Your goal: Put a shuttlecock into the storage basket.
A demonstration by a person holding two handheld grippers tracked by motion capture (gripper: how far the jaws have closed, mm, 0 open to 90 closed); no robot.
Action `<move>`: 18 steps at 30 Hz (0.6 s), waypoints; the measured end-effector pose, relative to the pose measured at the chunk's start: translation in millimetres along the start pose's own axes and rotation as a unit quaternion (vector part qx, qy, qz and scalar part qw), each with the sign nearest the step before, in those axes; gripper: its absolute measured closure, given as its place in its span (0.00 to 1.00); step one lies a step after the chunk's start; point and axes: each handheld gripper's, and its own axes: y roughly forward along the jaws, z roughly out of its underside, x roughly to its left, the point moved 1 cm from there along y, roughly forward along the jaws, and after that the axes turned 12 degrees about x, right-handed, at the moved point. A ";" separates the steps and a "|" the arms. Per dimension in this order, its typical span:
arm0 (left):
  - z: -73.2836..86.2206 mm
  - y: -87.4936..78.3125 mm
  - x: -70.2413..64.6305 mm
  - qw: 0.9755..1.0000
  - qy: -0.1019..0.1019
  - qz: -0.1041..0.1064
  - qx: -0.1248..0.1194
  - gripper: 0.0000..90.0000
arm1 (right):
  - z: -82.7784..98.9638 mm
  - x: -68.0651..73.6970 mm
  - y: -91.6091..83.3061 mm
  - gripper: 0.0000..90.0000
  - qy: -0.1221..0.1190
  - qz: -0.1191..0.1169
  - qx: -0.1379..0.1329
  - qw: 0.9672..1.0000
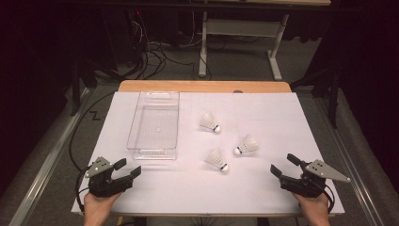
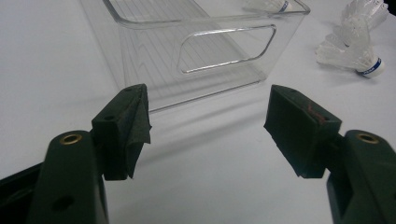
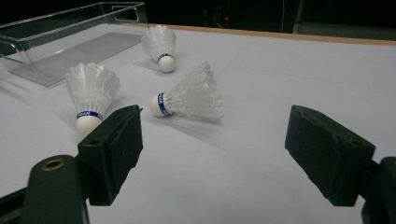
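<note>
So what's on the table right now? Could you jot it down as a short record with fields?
surface: white table
container: clear plastic bin, nothing in it, on the left half
loose items: three white shuttlecocks, far, middle, near, all outside the bin, to its right
left gripper: open, holding nothing, near edge of the table
right gripper: open, holding nothing, near edge of the table
contact: neither gripper touches bin or shuttlecocks
</note>
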 end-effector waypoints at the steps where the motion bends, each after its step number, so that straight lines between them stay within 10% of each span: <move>1: 0.1 -0.2 0.0 1.000 0.000 0.000 0.000 0.35 | 0.0 -0.1 -0.1 0.22 0.001 0.000 0.000 1.000; 18: 1.0 -2.2 -0.8 1.000 -0.006 0.007 -0.005 0.35 | -0.3 -0.1 2.3 0.22 0.000 -0.003 0.006 1.000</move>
